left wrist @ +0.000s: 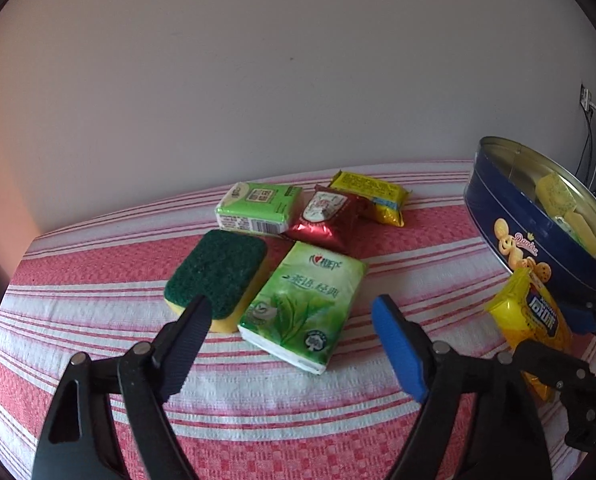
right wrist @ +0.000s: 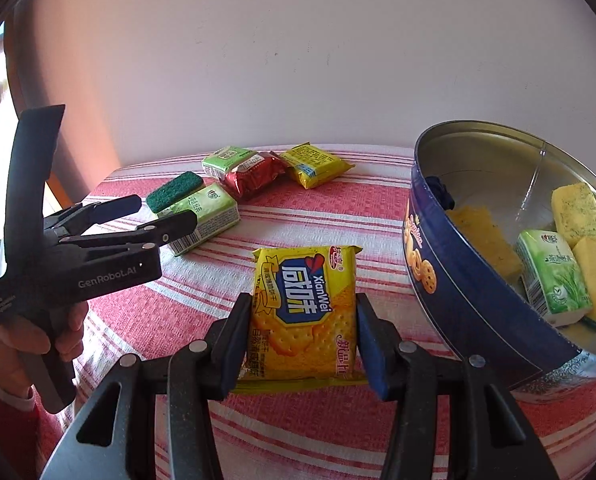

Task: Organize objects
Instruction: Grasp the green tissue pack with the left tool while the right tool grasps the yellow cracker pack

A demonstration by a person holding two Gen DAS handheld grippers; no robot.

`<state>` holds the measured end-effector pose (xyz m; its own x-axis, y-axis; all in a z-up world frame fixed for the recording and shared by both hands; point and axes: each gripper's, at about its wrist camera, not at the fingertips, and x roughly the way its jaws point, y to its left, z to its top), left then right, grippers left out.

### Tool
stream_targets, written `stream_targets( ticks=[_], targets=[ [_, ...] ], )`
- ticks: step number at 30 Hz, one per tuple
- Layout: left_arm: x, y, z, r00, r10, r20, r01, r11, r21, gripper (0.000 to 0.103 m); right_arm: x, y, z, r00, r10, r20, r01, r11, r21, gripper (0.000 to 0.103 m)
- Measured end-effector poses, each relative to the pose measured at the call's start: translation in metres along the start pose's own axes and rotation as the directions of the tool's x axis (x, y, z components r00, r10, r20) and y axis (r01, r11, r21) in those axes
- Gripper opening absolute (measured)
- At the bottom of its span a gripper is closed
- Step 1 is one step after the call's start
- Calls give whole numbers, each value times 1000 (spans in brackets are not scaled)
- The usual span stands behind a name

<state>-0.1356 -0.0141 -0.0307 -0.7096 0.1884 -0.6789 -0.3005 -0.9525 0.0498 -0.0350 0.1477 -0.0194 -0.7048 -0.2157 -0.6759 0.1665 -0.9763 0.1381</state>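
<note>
Two grippers angled down, right gripper [right wrist: 304, 334] clamping yellow cracker packet [right wrist: 304, 312], left gripper [left wrist: 294, 320] agape, empty.

Both wrist views look down; shared tin [left wrist: 510, 216].

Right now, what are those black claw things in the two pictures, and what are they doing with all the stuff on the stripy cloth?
They are hand-held grippers: a person squeezes one in each hand, and each carries a camera looking along its two fingers. So one picture looks out from the left gripper, the other from the right gripper.

The right gripper is pinching a yellow cracker packet next to the round blue biscuit tin, which already holds sponges and a tissue pack.

The left gripper is open, holding nothing, over a green tissue pack and a green-topped yellow sponge. Farther back on the red-and-white striped cloth lie another green pack, a red packet and a yellow packet.
</note>
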Motion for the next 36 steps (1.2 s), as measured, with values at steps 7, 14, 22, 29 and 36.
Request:
stream_targets(
  ticks=[7,14,22,29,36],
  targets=[
    [26,-12,15,999,10,-48,-7,998,66,80,0,-11,4,1000,23,5,-23,999,38,52],
    [21,-25,7,997,-49,-65,59,987,153,84,-3,-13,5,1000,27,6,-27,999,36,52],
    [30,-8,4,970,-192,-148,192,981,-20,54,-3,-11,4,1000,20,14,-21,999,40,52],
    [33,-16,4,984,-81,-161,83,997,6,73,1,-15,5,999,30,11,-30,999,41,52],
    [28,-16,2,985,-77,-151,76,997,-13,53,-10,-15,2,999,17,50,-18,999,31,52]
  ],
)
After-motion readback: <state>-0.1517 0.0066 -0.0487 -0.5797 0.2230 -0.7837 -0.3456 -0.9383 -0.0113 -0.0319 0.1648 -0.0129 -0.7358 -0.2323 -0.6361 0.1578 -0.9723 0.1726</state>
